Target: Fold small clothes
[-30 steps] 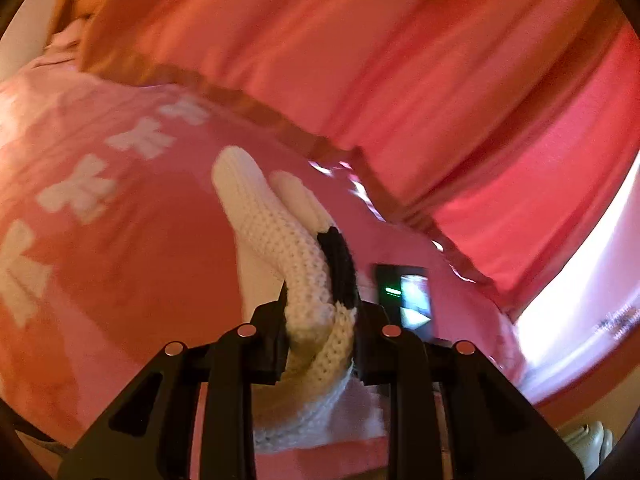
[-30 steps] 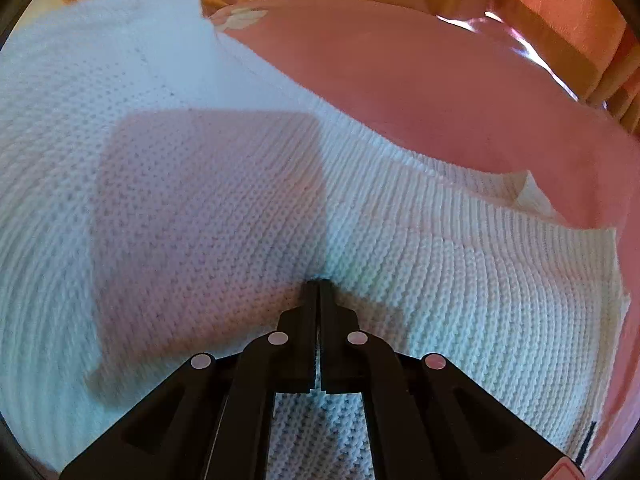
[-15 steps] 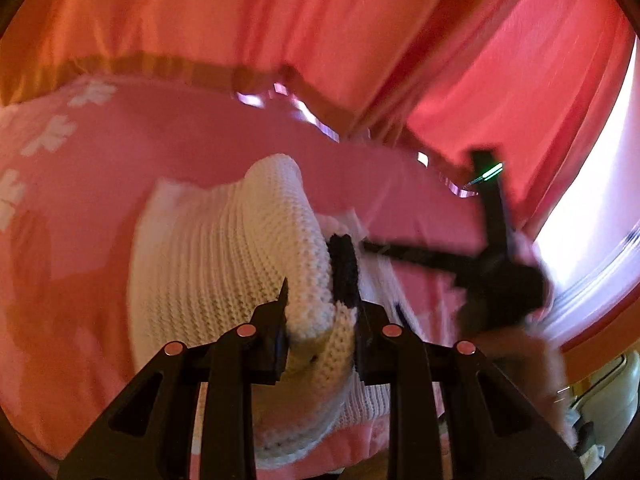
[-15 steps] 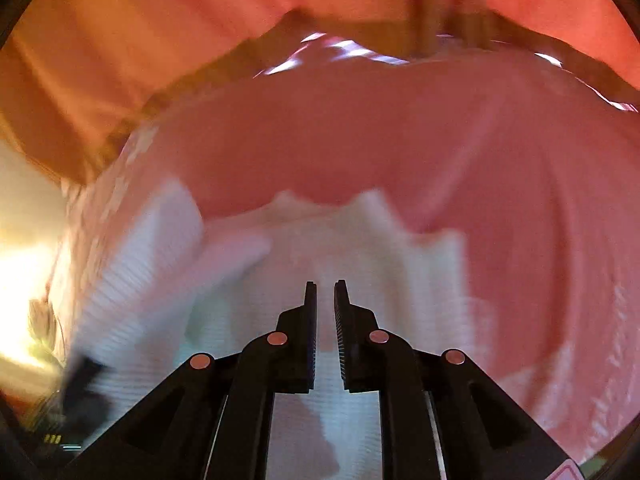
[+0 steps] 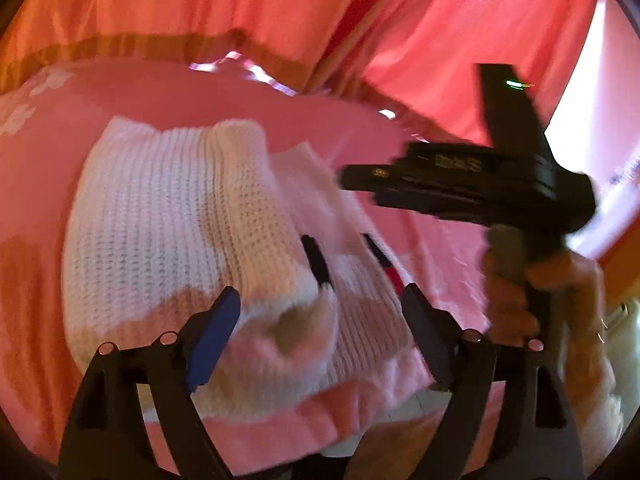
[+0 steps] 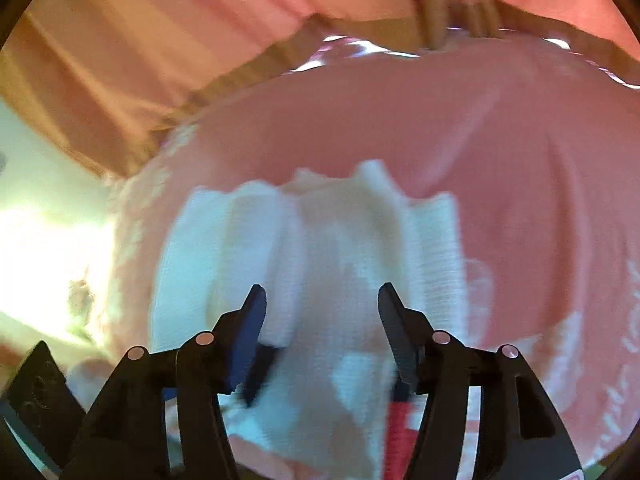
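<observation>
Left wrist view: white knit garment point(image 5: 180, 216) lies bunched on the pink bedcover point(image 5: 36, 200); every place below is given relative to this garment.
Left gripper point(image 5: 320, 312): fingers spread wide, holding nothing; poised over the garment's near edge, where a rolled sleeve or cuff humps up between the two fingers.
Garment detail: short dark marks on its right half, just past the hump; cannot tell what they are.
Right gripper, seen from left camera point(image 5: 460, 188): to the right of the garment and above it, tips toward its far right corner; person's hand point(image 5: 516, 300) grips the handle. Blurred.
Right wrist view: right gripper point(image 6: 322, 316) also spread apart, empty, above the garment point(image 6: 320, 264); heavy blur.
Surroundings: red-orange curtain point(image 5: 280, 12) behind the garment, beyond the bedcover.
Step in hand (judgement): a fold seems just laid down; the next grasp is not yet taken.
How to do it well (judgement): flatten the hump first; pinch each side at matching corners, through all layers; lift evenly so the knit does not stretch; lay edge on edge.
</observation>
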A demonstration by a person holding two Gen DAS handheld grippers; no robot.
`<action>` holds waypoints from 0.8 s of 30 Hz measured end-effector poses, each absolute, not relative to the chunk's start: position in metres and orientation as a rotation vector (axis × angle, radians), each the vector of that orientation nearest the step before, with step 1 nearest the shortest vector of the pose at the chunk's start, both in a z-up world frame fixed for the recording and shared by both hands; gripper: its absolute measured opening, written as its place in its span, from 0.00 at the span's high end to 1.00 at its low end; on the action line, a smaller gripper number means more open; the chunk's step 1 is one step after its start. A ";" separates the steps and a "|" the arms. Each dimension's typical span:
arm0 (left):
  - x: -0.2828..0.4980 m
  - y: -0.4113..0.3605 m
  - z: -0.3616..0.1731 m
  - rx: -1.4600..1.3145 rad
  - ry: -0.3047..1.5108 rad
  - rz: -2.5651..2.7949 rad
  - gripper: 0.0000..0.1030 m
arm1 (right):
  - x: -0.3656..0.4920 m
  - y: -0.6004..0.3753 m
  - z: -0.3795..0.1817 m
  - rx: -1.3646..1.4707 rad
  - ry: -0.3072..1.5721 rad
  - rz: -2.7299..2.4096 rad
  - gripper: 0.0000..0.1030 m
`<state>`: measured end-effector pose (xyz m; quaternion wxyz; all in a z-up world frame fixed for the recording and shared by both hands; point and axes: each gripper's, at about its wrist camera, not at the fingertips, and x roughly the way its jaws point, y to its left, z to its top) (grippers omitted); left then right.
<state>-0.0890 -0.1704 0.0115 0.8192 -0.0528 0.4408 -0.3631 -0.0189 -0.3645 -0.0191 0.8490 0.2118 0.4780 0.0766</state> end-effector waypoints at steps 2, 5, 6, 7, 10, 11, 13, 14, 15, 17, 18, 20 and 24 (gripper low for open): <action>-0.097 -0.158 0.020 -0.065 0.916 -0.785 0.20 | -0.013 -0.353 -0.021 0.472 1.017 0.210 0.31; -0.105 -0.142 0.023 -0.012 0.904 -0.760 0.17 | 0.001 -0.335 -0.037 0.496 1.087 0.246 0.29; -0.105 -0.136 0.022 -0.001 0.904 -0.737 0.17 | 0.004 -0.330 -0.042 0.499 1.106 0.255 0.29; -0.105 -0.127 0.021 -0.009 0.905 -0.713 0.17 | 0.010 -0.321 -0.048 0.494 1.135 0.267 0.29; -0.106 -0.107 0.017 -0.056 0.912 -0.661 0.17 | 0.020 -0.298 -0.061 0.451 1.183 0.276 0.42; -0.105 -0.100 0.014 -0.071 0.920 -0.653 0.17 | 0.021 -0.292 -0.064 0.439 1.187 0.277 0.68; -0.107 -0.091 0.009 -0.094 0.937 -0.622 0.17 | 0.019 -0.283 -0.060 0.406 1.162 0.273 0.79; -0.109 -0.088 0.006 -0.098 0.943 -0.614 0.17 | 0.017 -0.282 -0.052 0.398 1.128 0.284 0.81; -0.108 -0.087 0.005 -0.098 0.946 -0.605 0.17 | 0.012 -0.284 -0.037 0.399 1.077 0.312 0.81; -0.111 -0.082 0.006 -0.102 0.943 -0.596 0.16 | -0.006 -0.300 0.006 0.450 0.933 0.379 0.81; -0.112 -0.081 0.006 -0.102 0.942 -0.593 0.16 | -0.013 -0.307 0.015 0.451 0.897 0.373 0.81; -0.114 -0.080 0.006 -0.105 0.944 -0.594 0.16 | -0.024 -0.327 0.018 0.351 0.883 0.249 0.78; -0.103 -0.094 0.002 -0.104 0.960 -0.606 0.16 | -0.009 -0.368 -0.054 0.404 1.168 0.055 0.75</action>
